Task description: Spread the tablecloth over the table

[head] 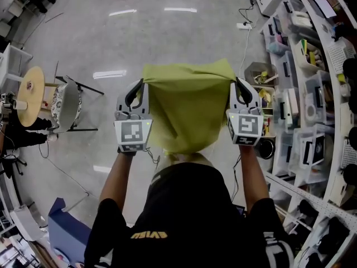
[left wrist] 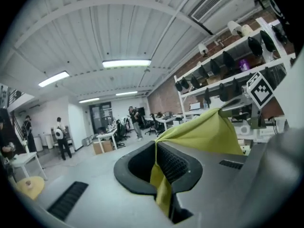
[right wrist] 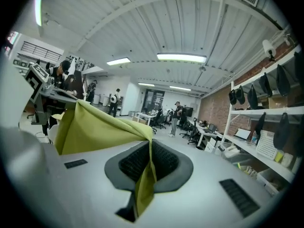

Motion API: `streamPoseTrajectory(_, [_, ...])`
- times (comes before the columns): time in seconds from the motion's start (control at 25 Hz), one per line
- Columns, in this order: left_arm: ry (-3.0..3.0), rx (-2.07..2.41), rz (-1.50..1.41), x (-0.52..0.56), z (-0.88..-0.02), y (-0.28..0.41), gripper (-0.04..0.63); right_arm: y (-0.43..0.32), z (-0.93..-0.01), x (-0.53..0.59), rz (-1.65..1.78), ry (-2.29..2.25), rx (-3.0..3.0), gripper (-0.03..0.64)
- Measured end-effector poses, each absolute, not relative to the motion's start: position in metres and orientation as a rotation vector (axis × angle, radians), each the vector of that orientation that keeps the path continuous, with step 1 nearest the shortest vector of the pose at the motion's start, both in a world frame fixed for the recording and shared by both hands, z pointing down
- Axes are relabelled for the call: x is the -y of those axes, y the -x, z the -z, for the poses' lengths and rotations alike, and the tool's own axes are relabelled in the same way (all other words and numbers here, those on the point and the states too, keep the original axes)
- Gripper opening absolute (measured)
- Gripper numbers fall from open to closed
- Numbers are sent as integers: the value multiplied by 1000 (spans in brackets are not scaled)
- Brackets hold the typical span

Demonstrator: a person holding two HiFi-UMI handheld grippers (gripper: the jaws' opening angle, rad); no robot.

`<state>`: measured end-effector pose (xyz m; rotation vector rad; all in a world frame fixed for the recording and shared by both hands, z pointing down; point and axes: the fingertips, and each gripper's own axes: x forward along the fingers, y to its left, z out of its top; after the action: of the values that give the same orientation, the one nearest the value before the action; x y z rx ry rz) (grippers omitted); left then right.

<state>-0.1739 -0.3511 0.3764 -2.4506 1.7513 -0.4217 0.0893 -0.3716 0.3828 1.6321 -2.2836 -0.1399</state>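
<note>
A yellow-green tablecloth (head: pixel 187 108) hangs in the air in front of the person, stretched between both grippers. My left gripper (head: pixel 139 86) is shut on its left top corner, and my right gripper (head: pixel 239 85) is shut on its right top corner. In the left gripper view the cloth (left wrist: pixel 202 132) is pinched between the jaws, with a strip (left wrist: pixel 160 186) hanging out of the closed jaws. In the right gripper view the cloth (right wrist: pixel 95 127) spreads to the left and a tail (right wrist: pixel 142 184) drops from the shut jaws. The table to cover is hidden from view.
A white shelving rack (head: pixel 312 94) full of bins runs along the right. At the left stand a round wooden tabletop (head: pixel 30 94) and a chair (head: pixel 67 108). Grey floor (head: pixel 139 32) lies ahead. People (right wrist: pixel 178 118) stand far off among desks.
</note>
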Motion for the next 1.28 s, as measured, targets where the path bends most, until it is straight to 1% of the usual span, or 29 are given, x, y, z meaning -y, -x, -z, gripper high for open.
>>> streamPoseTrajectory(0.12, [2459,-1703,449,379,-372,181,23,-82,-375,399,164,-1603,2292,15])
streamPoseTrajectory(0.28, [2460,-1767,486,419,-382,193,23,-71,-378,436,165,-1574,2289,15])
streamPoseTrajectory(0.44, [2308,-1818,735,466,-431,201,23,-63,-422,481,197,-1490,2212,15])
streamPoseTrajectory(0.56, [2232,-1801,927,489,-466,203,23,-59,-454,508,102,-1474,2184,15])
streamPoseTrajectory(0.64, [2213,-1815,991,504,-481,204,23,-56,-468,527,40,-1475,2162,15])
streamPoseTrajectory(0.84, [2284,-1864,1027,548,-507,210,23,-50,-489,565,-15,-1427,2116,15])
streamPoseTrajectory(1.0, [2338,-1863,980,576,-505,217,23,-44,-486,587,25,-1397,2116,15])
streamPoseTrajectory(1.16, [2298,-1854,1002,602,-503,225,23,-37,-482,609,48,-1386,2122,17])
streamPoseTrajectory(1.28, [2294,-1865,984,617,-498,222,23,-41,-479,625,18,-1419,2124,17])
